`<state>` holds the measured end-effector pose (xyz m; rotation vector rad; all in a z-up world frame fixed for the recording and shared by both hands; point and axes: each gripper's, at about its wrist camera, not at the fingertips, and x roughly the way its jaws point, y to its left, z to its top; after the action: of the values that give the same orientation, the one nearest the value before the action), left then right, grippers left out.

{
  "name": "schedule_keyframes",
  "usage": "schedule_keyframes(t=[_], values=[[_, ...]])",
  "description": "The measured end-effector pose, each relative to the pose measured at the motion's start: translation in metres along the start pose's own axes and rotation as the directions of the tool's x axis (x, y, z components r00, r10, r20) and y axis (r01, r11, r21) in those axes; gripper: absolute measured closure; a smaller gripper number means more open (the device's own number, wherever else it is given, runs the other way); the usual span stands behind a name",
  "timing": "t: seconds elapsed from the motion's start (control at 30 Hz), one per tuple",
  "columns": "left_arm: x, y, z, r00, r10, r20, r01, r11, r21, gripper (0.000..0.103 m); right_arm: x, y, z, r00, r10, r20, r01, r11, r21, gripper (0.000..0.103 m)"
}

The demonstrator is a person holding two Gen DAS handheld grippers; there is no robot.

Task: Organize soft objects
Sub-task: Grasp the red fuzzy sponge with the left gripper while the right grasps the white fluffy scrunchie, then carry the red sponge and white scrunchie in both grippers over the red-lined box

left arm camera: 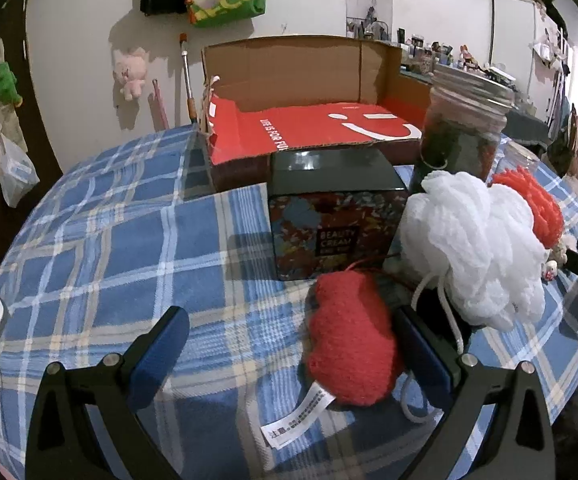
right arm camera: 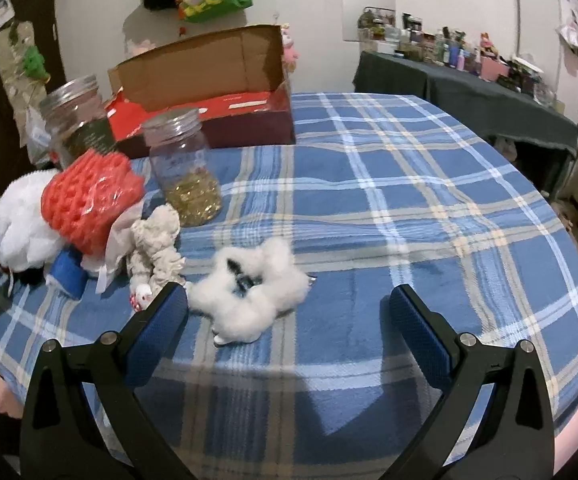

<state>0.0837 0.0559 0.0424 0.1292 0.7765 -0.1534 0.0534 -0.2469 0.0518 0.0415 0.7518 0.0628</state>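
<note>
Little looks done — the box [left arm camera: 309,92] at the far side holds no soft thing that I can see, and the red plush [left arm camera: 349,340] lies near, against the right finger of the wide-open left gripper [left arm camera: 289,356], while the white fluff [right arm camera: 249,288] sits just beyond the open right gripper [right arm camera: 289,312].

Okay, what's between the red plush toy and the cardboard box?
In the left wrist view, the beauty cream tin stands between the red plush toy and the cardboard box.
</note>
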Motion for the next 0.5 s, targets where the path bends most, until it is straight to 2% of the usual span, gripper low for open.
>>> schedule_keyframes(t=[0.13,0.17,0.2,0.23,0.27,0.3,0.33,0.37,0.4,0.5], values=[[0.002,-0.005,0.001,1.0,0.016,-0.002,-0.016,1.0,0.022,0.0,0.006,-0.004,0.002,1.0,0.025,-0.012,-0.025,1.0,0.013,0.0],[0.004,-0.005,0.002,1.0,0.015,-0.002,-0.015,1.0,0.02,0.003,0.006,-0.003,0.002,1.0,0.025,-0.01,-0.025,1.0,0.008,0.0],[0.005,-0.006,0.002,1.0,0.005,-0.002,-0.005,1.0,0.015,0.006,0.006,-0.001,0.003,1.0,0.03,-0.006,-0.03,1.0,-0.002,0.004],[0.005,-0.007,0.001,1.0,-0.018,-0.004,0.018,1.0,0.013,0.017,0.007,0.002,0.003,0.999,0.038,-0.006,-0.038,0.999,-0.014,0.016],[0.006,-0.008,0.0,0.999,-0.046,-0.006,0.046,0.999,0.011,0.034,0.007,0.004,0.003,0.999,0.041,0.0,-0.041,0.999,-0.026,0.024],[0.007,-0.01,-0.001,0.996,-0.091,-0.016,0.091,0.996,0.004,0.043,0.006,0.008,0.002,0.999,0.053,0.012,-0.052,0.998,-0.046,0.042],[0.008,-0.011,-0.002,0.992,-0.126,-0.026,0.126,0.992,-0.004,0.06,0.005,0.01,0.002,0.997,0.071,0.014,-0.07,0.996,-0.052,0.064],[0.008,-0.011,-0.003,0.987,-0.157,-0.027,0.156,0.988,-0.014,0.063,0.005,0.012,0.002,0.996,0.087,0.016,-0.086,0.995,-0.049,0.073],[0.006,-0.012,-0.004,0.988,-0.151,-0.019,0.151,0.988,-0.02,0.063,0.004,0.011,0.002,0.995,0.098,0.02,-0.097,0.994,-0.041,0.08],[0.0,-0.013,-0.006,0.989,-0.146,-0.003,0.146,0.989,-0.024,0.065,0.0,0.008,0.002,0.989,0.141,0.034,-0.141,0.99,-0.011,0.085]])
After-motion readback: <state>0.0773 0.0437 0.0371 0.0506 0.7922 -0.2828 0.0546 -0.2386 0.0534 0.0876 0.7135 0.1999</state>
